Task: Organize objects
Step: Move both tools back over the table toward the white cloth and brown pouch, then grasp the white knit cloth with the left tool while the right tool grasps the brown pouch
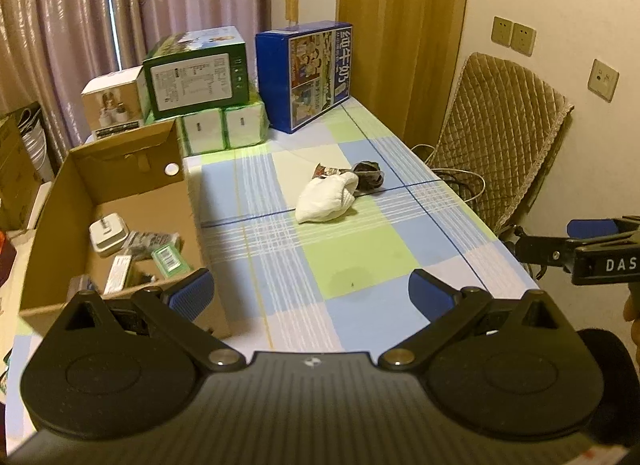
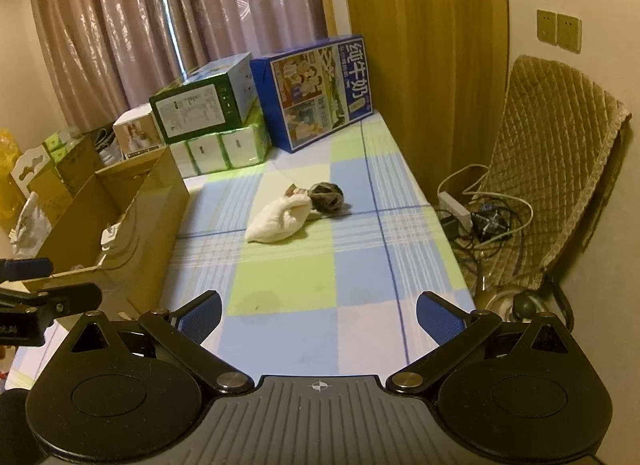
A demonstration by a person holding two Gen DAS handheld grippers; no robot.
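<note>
A rolled white cloth lies mid-table, touching a dark balled sock and a small printed packet behind it. An open cardboard box stands on the left, holding a white charger and several small packets. My left gripper hovers open over the near table, its left finger by the box's corner. My right gripper is open too, well short of the cloth, nothing between its fingers.
Stacked cartons line the far end: a green box, tissue packs and a blue milk carton. A quilted chair with tangled cables and a power strip stands right of the table. Curtains hang behind.
</note>
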